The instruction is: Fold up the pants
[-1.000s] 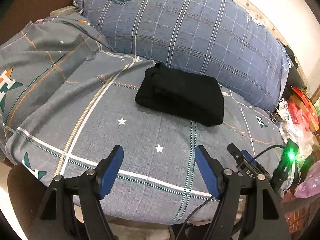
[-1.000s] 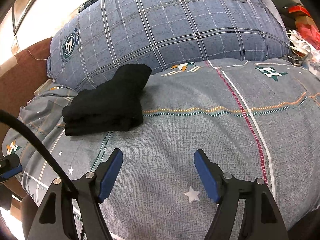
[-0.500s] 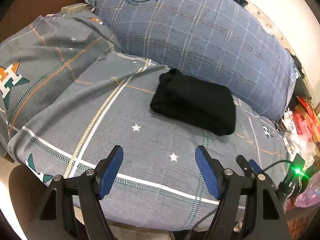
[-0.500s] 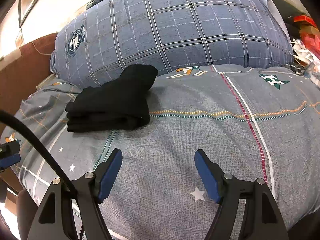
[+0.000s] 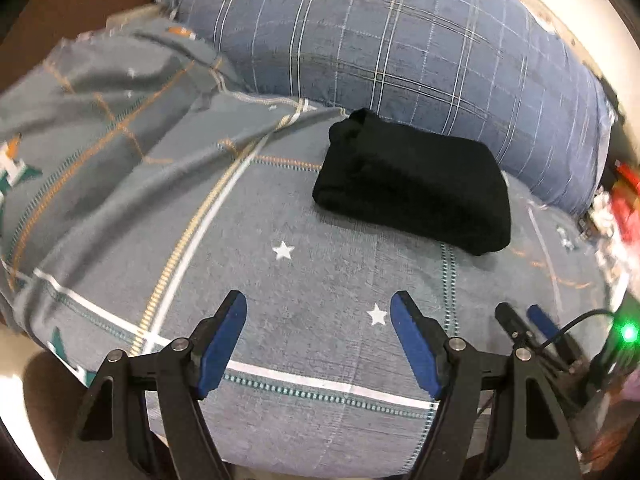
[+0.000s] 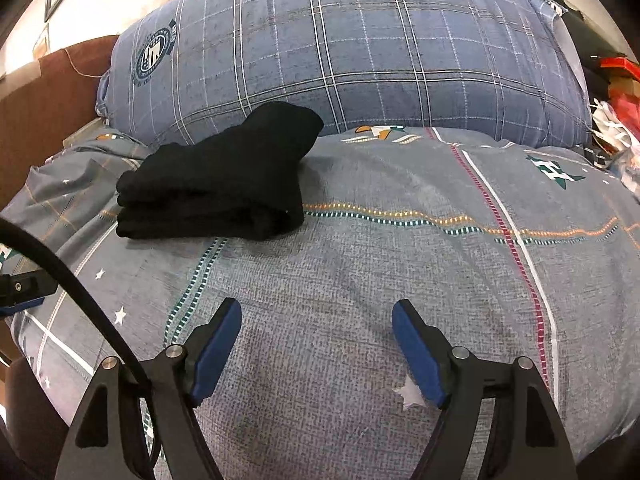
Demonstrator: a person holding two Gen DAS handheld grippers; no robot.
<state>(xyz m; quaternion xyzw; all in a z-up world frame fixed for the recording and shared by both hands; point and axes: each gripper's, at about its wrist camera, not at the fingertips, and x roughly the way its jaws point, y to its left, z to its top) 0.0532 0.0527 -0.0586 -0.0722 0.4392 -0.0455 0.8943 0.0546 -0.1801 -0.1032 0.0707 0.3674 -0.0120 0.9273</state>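
The black pants [image 5: 416,188] lie folded into a compact bundle on the grey patterned bed cover [image 5: 304,280], against the big plaid pillow. My left gripper [image 5: 318,300] hangs open over the cover, short of the bundle, with nothing between its blue pads. In the right wrist view the pants [image 6: 224,188] sit up and to the left of my right gripper [image 6: 317,306]. Its jaws are opening over bare cover and hold nothing. The right gripper's fingers [image 5: 520,320] show at the lower right of the left wrist view.
A large blue plaid pillow [image 6: 340,40] fills the back of the bed. A brown headboard [image 6: 48,92] stands at the left. Red and white clutter [image 6: 616,92] lies off the bed's right side. A black cable [image 6: 60,264] arcs across the lower left.
The left gripper has sunk toward the bed and drifted, so the pants look larger and sit further right in its view. The right wrist view has rolled slightly.
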